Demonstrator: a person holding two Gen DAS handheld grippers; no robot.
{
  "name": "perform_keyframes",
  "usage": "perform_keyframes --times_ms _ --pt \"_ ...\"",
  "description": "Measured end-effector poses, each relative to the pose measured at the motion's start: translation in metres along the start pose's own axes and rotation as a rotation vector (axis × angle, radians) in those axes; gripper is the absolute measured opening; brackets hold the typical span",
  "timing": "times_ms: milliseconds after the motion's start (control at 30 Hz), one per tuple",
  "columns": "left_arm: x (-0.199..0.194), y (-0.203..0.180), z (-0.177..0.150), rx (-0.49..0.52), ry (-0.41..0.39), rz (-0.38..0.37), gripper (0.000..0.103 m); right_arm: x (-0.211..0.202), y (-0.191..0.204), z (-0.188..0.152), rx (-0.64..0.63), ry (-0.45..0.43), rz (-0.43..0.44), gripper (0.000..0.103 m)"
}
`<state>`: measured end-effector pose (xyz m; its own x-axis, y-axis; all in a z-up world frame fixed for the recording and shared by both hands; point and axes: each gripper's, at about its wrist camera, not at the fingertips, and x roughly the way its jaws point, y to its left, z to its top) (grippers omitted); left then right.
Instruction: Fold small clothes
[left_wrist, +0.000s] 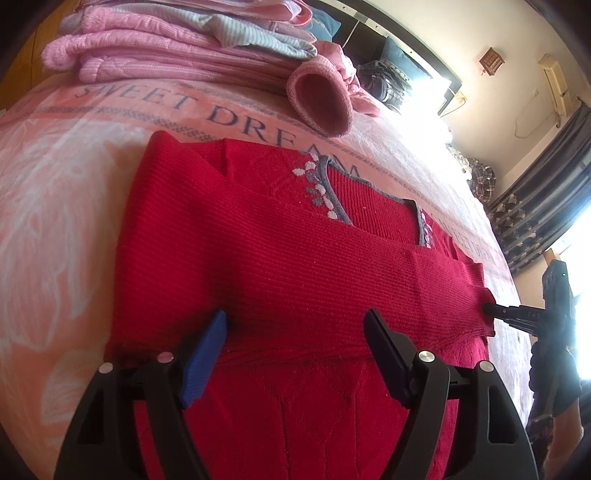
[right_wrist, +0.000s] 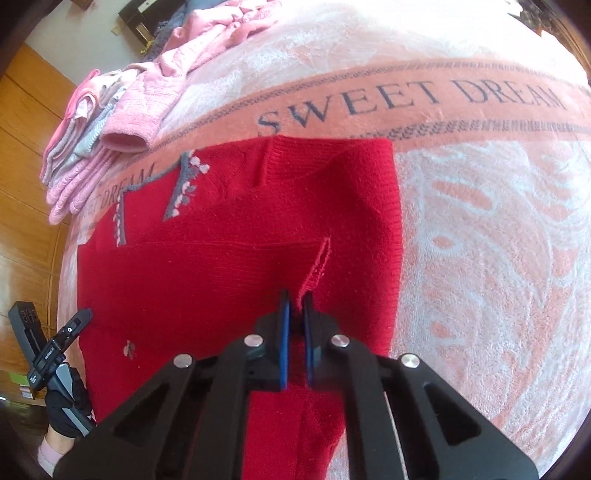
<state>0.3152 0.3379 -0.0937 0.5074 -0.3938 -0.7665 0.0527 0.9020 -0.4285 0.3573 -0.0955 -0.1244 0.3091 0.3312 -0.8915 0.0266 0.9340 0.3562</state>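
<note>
A red knitted sweater (left_wrist: 280, 266) with grey and white neck trim lies flat on the pink "SWEET DREAM" blanket (left_wrist: 66, 192). One sleeve (left_wrist: 332, 273) is folded across its body. My left gripper (left_wrist: 295, 328) hovers open just above the sweater's middle, holding nothing. My right gripper (right_wrist: 296, 299) is shut on the sleeve cuff (right_wrist: 317, 269) at the sweater's right side. In the left wrist view its tips (left_wrist: 493, 309) pinch the cuff's end. The left gripper (right_wrist: 83, 318), held by a gloved hand, shows at the lower left of the right wrist view.
A stack of folded pink and pale blue clothes (left_wrist: 166, 55) sits at the blanket's far side, also seen as the stack (right_wrist: 92, 147). More loose clothes (left_wrist: 388, 81) lie behind it. Wooden panels (right_wrist: 22, 184) flank the bed; a dark curtain (left_wrist: 546, 206) hangs by a bright window.
</note>
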Motion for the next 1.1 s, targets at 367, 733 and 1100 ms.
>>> perform_keyframes --times_ms 367,733,1100 --pt "-0.014 -0.009 0.001 -0.047 0.054 0.005 0.079 -0.021 -0.004 -0.009 0.036 -0.025 0.049 0.014" --pt "-0.137 -0.005 -0.101 0.005 0.271 0.054 0.079 -0.143 0.019 -0.121 -0.054 0.001 0.095 0.025" --pt "-0.164 0.033 -0.216 -0.141 0.461 0.06 0.078 -0.15 0.046 -0.249 -0.096 0.143 0.109 0.032"
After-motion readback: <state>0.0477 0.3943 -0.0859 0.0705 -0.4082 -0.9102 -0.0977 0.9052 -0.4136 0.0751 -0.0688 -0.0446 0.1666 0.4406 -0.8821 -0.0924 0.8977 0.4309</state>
